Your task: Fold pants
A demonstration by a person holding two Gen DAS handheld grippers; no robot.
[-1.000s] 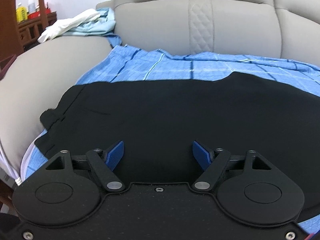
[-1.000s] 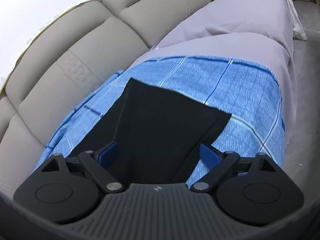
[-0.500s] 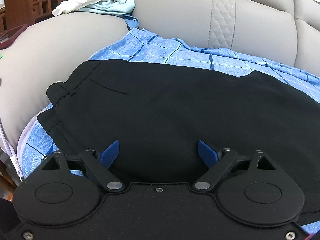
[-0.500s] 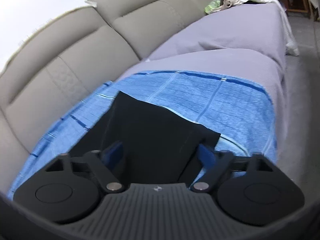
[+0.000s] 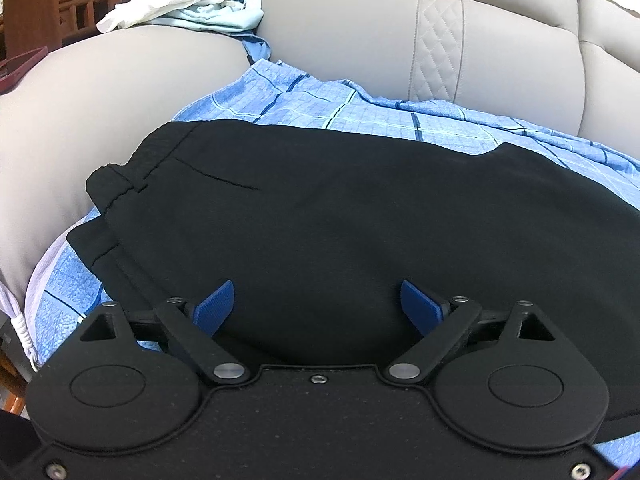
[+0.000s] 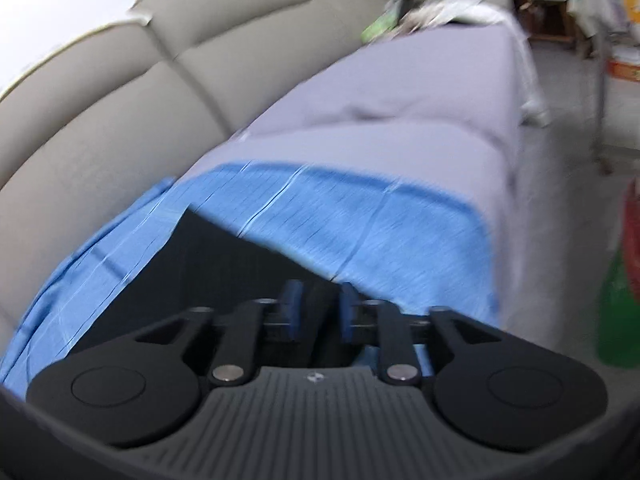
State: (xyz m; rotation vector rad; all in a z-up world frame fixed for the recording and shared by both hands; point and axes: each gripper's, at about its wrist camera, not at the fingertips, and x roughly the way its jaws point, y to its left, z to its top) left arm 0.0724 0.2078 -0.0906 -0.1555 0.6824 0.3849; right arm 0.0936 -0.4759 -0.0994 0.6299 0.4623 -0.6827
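Note:
Black pants (image 5: 320, 220) lie flat on a blue checked sheet (image 5: 320, 108) on a grey sofa. The waistband is at the left in the left wrist view. My left gripper (image 5: 316, 304) is open, with its blue pads just above the near edge of the pants. In the blurred right wrist view, the leg end of the pants (image 6: 224, 256) lies on the sheet (image 6: 360, 224). My right gripper (image 6: 318, 310) has closed on the near corner of the leg end, with black fabric between the pads.
The sofa backrest (image 5: 400, 32) rises behind the pants. A pile of pale clothes (image 5: 184, 4) lies on the armrest at the left. A grey cover (image 6: 400, 100) runs along the sofa seat past the sheet. Floor and clutter show at the right (image 6: 616, 240).
My right gripper has closed from wide open onto the leg end of the pants and swung right. My left gripper stays open and has come closer to the waist end.

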